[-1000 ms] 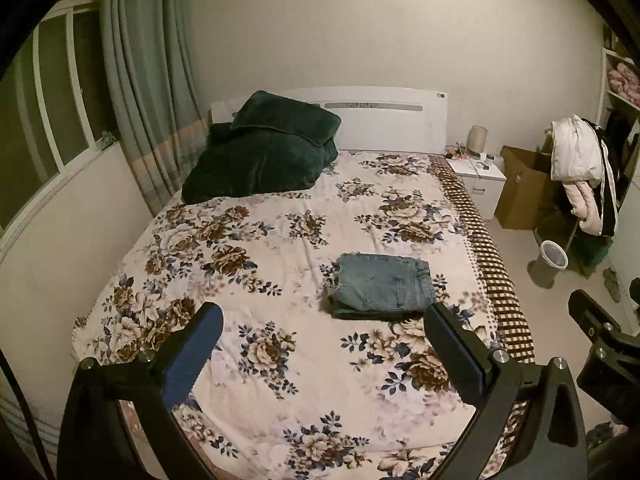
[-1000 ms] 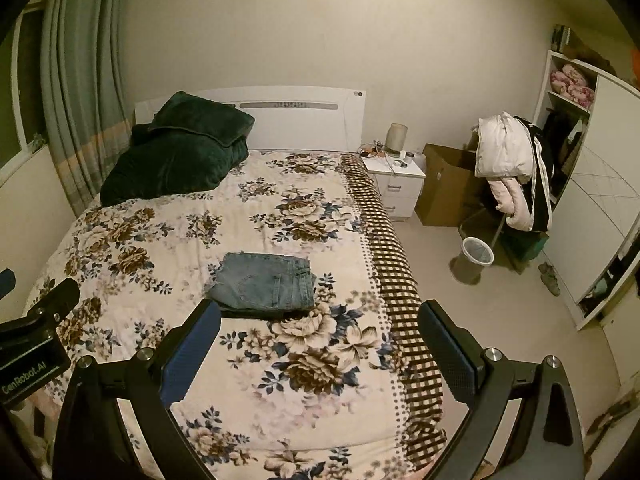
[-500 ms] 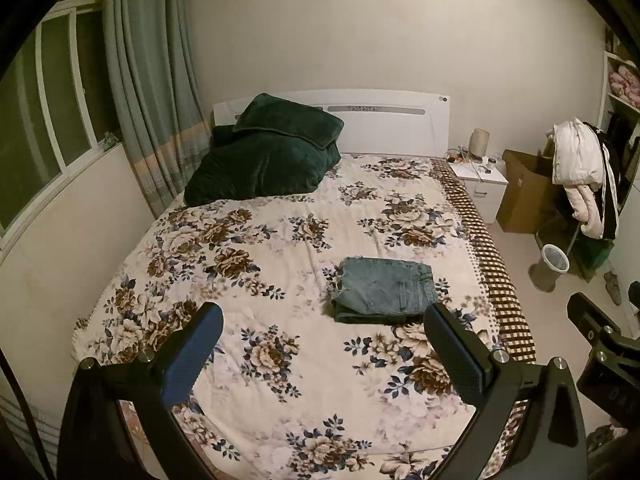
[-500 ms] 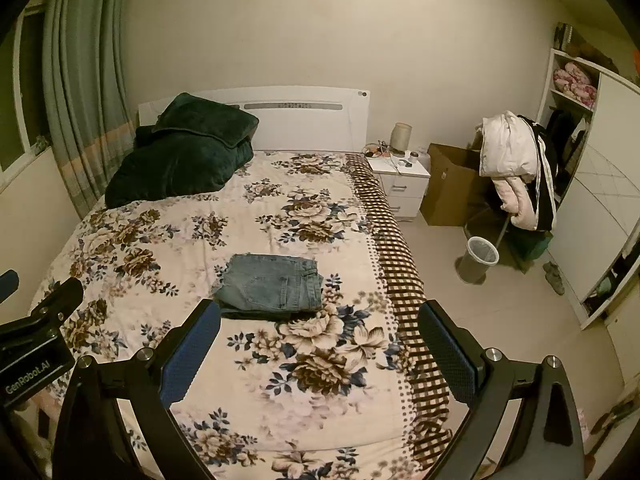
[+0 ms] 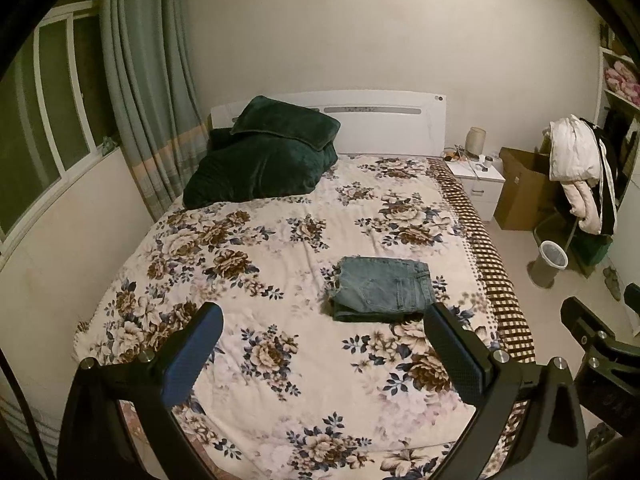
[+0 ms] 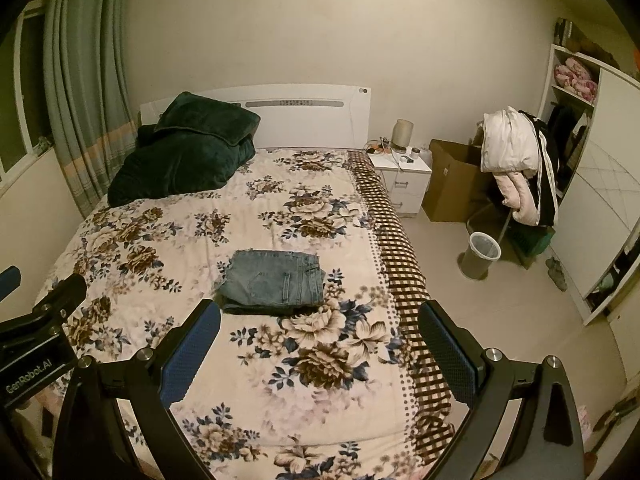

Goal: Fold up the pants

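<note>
Hovering grippers: left gripper (image 5: pixel 322 344) and right gripper (image 6: pixel 318 338) both hang above the foot end of the bed, touching nothing.
Left gripper state: jaws spread wide, blue pads (image 5: pixel 192 354) facing inward, nothing between them.
Right gripper state: jaws spread just as wide, also holding nothing.
Jeans: blue jeans (image 5: pixel 382 288) lie folded into a compact rectangle, flat on the floral bedspread (image 5: pixel 280 360), toward the bed's right side, near the checkered border (image 5: pixel 492 276).
Jeans seen from the right wrist: the same folded stack (image 6: pixel 276 286) sits just beyond the left fingertip, well apart from both pads.
Head of bed: 2 dark green pillows (image 5: pixel 264 160) are piled against the white headboard (image 5: pixel 384 124).
Beside the bed: a white nightstand (image 6: pixel 404 178), a cardboard box (image 6: pixel 452 184) and a wastebasket (image 6: pixel 480 256) stand on the floor.
Far right: clothes are draped over a rack (image 6: pixel 516 160).
</note>
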Available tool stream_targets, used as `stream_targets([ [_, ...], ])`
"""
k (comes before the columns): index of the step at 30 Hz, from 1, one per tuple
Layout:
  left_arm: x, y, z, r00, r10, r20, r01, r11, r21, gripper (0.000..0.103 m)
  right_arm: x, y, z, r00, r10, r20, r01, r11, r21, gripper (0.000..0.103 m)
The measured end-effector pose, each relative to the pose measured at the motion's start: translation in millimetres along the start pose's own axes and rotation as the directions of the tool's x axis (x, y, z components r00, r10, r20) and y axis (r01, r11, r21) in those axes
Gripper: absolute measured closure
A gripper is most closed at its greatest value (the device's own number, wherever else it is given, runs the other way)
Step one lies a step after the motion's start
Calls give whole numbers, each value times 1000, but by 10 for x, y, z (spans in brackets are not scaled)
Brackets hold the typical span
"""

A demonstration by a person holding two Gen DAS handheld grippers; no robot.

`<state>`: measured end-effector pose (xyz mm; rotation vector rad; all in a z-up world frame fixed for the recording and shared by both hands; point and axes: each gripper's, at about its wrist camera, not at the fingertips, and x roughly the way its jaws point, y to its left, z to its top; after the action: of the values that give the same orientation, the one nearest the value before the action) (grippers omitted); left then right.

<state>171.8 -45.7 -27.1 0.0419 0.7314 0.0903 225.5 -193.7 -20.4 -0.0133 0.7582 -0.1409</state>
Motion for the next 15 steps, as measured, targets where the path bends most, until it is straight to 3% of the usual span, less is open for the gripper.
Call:
stream_targets([
  [15, -10, -19, -6, 1000, 2, 3, -2, 1000, 5, 0, -89, -34, -136, 1000, 3, -3, -3, 1000, 17, 2],
])
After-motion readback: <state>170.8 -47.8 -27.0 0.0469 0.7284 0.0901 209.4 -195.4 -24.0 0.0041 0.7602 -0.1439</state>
